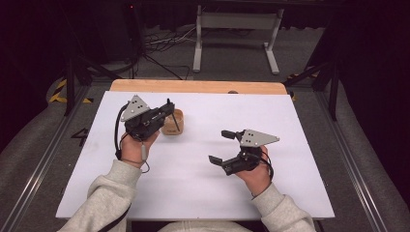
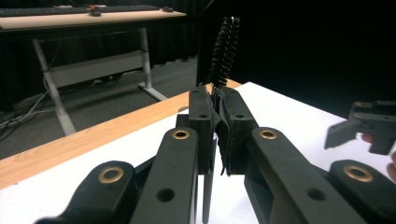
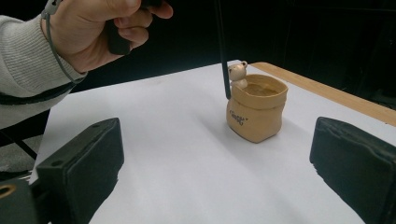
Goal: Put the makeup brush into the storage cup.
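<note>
Brush (image 2: 225, 44) pinched in left claw (image 1: 168, 107), jaws pressed together on its wire stem; bristle end points up and away in the left gripper view, bare stem hangs down below the jaws. In the high view the left claw sits over the far-left part of the desk (image 1: 203, 193), directly beside the pot (image 1: 173, 122). Pot is a small tan sack-shaped holder with a bear figure (image 3: 237, 73) on its rim, standing upright toward the far edge, left of centre. In the right gripper view the stem runs down to the pot's near rim beside the bear; whether the tip is inside the mouth or just outside the wall, cannot tell.

Step in hand, as judged: lowering the brush stem-first into the pot. To do it well: keep stem near vertical, shift tip toward the middle of the opening, clear of the bear, then lower straight. Pot looks light and may tip if the stem pushes sideways on the rim. Release only once the stem rests on the bottom.

Right claw (image 1: 223, 147) spread wide, holding nothing, near desk centre-right, well apart from pot, aimed toward it. Could steady the pot if needed.
</note>
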### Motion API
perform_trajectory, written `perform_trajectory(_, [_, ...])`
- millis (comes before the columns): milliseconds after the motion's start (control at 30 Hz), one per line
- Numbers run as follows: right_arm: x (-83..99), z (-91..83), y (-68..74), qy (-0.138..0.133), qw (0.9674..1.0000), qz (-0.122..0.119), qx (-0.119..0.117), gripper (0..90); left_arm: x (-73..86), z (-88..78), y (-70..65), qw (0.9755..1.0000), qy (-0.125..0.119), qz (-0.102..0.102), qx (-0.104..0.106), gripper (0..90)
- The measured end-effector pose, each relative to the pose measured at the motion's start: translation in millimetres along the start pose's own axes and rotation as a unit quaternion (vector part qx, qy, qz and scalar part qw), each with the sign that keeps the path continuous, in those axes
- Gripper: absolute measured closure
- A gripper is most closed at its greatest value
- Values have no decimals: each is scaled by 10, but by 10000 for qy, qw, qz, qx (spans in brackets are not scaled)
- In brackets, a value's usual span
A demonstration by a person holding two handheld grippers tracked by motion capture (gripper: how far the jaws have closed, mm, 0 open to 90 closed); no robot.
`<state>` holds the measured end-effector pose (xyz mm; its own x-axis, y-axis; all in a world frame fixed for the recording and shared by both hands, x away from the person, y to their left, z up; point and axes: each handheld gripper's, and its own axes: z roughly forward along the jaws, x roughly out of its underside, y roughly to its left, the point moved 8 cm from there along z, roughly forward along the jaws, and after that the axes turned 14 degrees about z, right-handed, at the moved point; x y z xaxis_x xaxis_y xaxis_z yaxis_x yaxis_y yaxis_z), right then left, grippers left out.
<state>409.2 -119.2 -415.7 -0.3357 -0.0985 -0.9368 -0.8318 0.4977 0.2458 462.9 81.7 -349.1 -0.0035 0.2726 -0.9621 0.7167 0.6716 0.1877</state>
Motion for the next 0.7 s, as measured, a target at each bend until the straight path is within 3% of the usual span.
perform_trajectory(433, [15, 14, 4, 23, 10000, 35, -33, 34, 25, 87, 153, 9986, -59, -232, -476, 847])
perform_trajectory(700, [12, 6, -1, 2, 10000, 53, -35, 34, 35, 167, 218, 9972, 9, -205, -714, 846])
